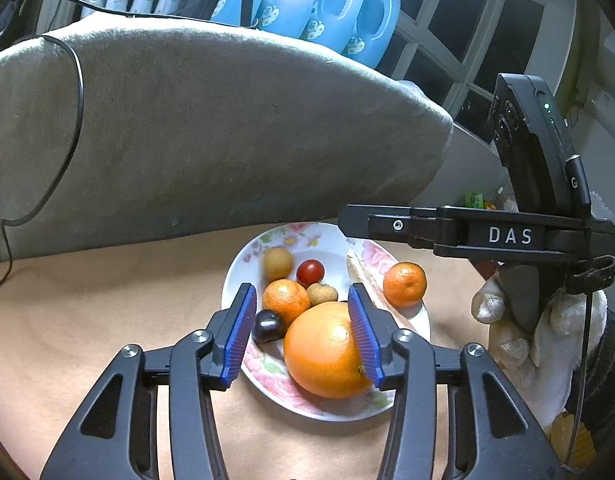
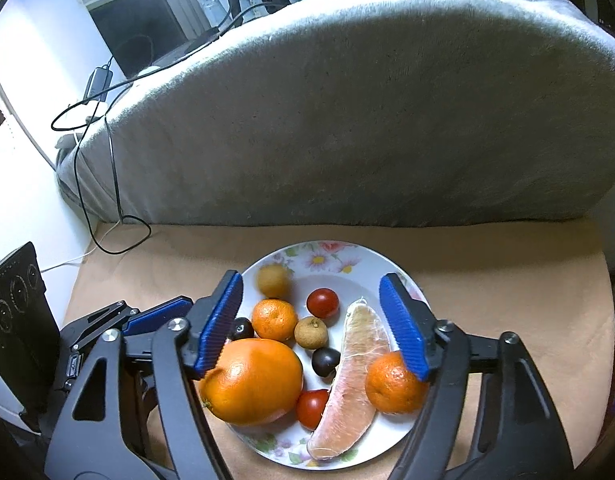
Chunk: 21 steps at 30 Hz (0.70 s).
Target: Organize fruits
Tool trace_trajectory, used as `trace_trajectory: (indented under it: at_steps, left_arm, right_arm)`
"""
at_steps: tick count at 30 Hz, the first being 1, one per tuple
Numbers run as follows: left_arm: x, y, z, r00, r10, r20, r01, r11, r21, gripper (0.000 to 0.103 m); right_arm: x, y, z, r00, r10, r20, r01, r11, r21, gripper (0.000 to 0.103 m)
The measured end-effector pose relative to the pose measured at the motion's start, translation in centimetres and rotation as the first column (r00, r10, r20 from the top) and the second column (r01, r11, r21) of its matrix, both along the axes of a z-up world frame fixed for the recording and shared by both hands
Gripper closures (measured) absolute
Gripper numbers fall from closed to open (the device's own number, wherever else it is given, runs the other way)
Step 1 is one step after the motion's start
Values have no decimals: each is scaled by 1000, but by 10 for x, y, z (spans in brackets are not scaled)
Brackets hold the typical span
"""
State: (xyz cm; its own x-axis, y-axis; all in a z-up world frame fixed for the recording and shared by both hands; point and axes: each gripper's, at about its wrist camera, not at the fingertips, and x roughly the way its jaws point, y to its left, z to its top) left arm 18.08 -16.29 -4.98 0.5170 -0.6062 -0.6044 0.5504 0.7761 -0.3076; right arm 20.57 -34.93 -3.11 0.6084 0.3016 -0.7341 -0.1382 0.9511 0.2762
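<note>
Left hand-held gripper [image 1: 303,332]: jaws apart, orange [image 1: 327,354] between them, lower centre.
Right hand-held gripper [image 2: 311,320]: jaws apart above plate [image 2: 327,252].
Pomelo segment [image 2: 349,384]: long axis runs upper right to lower left; the right is nearer.

Glossy floral plate [image 2: 331,258] on matt tan cloth [image 2: 507,300]; fuzzy grey cushion [image 2: 347,120].

plate [image 1: 243,268]: near rim behind left claw [image 1: 303,332] | pomelo segment [image 1: 357,276]: mostly hidden

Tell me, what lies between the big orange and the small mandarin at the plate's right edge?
In the right wrist view, a peeled pomelo segment lies between the big orange and the mandarin, with a red tomato beside it.
</note>
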Motion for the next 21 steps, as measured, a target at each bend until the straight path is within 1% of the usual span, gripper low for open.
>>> trace_trajectory:
  at_steps: [2,4,5,6,7,8,9,10,12,14,17,21]
  left_arm:
    - [-1,0,1,1000,2,6,-2,1000,6,51]
    - [-2,0,2,1000,2,10,-2,1000,7,50]
    - [-2,0,3,1000,4,12,-4,1000,10,49]
    - [-2,0,3,1000,6,16,-7,1000,15,42]
    - [-3,0,4,1000,11,20,-11,1000,20,39]
    - [-3,1,4,1000,16,25,-16,1000,24,37]
    - [-4,1,4,999,18,27,-19,999,27,37]
    - [-4,1,5,999,21,29,-22,999,30,36]
    - [-5,1,5,999,29,34,-30,999,35,30]
    - [-5,1,5,999,34,37,-35,998,42,30]
    - [-6,0,5,998,40,39,-42,998,54,24]
    - [-7,0,6,998,48,38,-51,997,66,23]
  right_arm:
    - [-1,1,1,1000,-1,4,1,1000,-6,26]
    - [-2,1,2,1000,-5,8,5,1000,-12,25]
    - [-3,1,3,1000,-8,11,8,1000,-15,22]
    - [-3,1,4,1000,-9,14,9,1000,-17,19]
    - [-4,1,4,1000,-9,18,10,1000,-20,18]
    - [-5,2,5,1000,-11,23,12,1000,-23,14]
    - [-6,1,5,1000,-13,25,14,1000,-25,13]
    - [-6,1,6,1000,-15,26,16,999,-28,13]
    - [-6,1,6,1000,-17,26,18,999,-35,13]
    - [-7,0,6,1000,-16,25,17,999,-38,13]
    - [-7,1,5,1000,-19,21,20,999,-48,13]
    - [-7,2,4,1000,-20,16,21,998,-58,13]
